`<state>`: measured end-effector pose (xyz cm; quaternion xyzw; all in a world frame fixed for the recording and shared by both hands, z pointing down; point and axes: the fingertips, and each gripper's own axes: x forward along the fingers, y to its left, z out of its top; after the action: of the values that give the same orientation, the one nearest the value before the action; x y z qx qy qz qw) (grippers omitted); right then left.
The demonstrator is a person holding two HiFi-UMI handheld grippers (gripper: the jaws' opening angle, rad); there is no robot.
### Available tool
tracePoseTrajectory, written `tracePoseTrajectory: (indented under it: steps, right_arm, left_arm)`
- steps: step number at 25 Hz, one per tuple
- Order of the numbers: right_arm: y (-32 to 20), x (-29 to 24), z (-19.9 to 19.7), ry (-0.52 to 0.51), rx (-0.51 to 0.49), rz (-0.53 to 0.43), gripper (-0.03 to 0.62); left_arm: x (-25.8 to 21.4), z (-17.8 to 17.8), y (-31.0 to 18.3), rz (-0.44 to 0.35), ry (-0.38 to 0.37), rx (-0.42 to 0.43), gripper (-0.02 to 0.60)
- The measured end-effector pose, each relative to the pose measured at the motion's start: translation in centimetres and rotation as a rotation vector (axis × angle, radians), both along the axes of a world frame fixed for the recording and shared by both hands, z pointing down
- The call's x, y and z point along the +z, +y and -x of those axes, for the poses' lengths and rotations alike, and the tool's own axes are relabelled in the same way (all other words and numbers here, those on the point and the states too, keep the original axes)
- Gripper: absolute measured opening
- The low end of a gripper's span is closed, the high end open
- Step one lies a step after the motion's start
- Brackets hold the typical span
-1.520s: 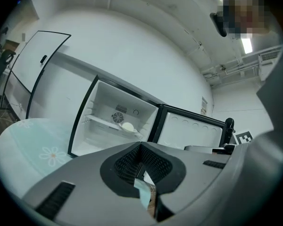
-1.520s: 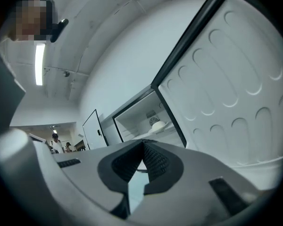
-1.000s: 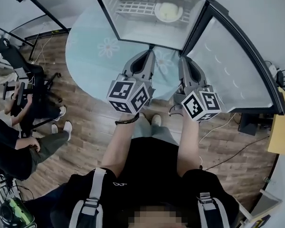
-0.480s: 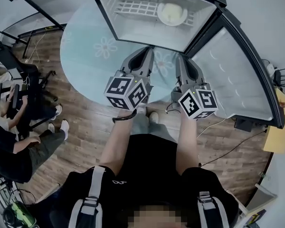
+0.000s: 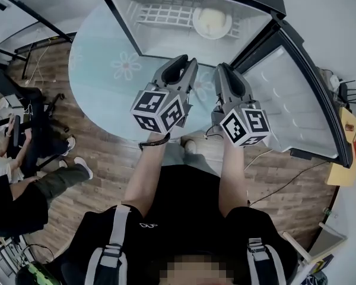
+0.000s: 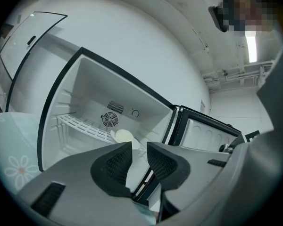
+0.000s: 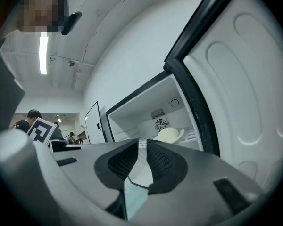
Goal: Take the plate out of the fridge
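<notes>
Both grey two-jaw tongs, our left gripper (image 5: 186, 62) and right gripper (image 5: 224, 69), have just been opening on nothing, and the pale round plate (image 5: 212, 21) on the white wire shelf (image 5: 160, 13) of the open white fridge (image 5: 128, 10) lies at twelve o'clock from the nearer right one

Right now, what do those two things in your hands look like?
The left tool and right tool are grey tapering shells with black textured pads and a cube of black-and-white square markers. The top is black, short-sleeved; a dark band circles the left wrist. Both jaws have just been opening, empty.
</notes>
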<state>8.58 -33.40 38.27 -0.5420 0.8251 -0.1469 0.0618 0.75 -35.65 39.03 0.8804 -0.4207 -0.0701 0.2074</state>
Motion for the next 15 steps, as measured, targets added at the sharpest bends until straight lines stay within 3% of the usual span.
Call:
tracePoseTrajectory:
  steps: [6,8,15]
  right_arm:
    - [-1.8,-0.1,-0.5,0.004,0.033,0.017,0.066]
    - [-2.3,0.2,-0.6,-0.001,0.043,0.031,0.122]
    - [-3.7,0.8,-1.0,0.013,0.073,0.065,0.127]
  left_arm:
    - [0.1,-0.5,-2.2,0.013,-0.007,0.011,0.094]
    - [0.7,-0.5,-2.9,0.037,-0.029,0.000,0.094]
    - [1.5,-0.4,-4.8,0.073,-0.055,-0.024,0.094]
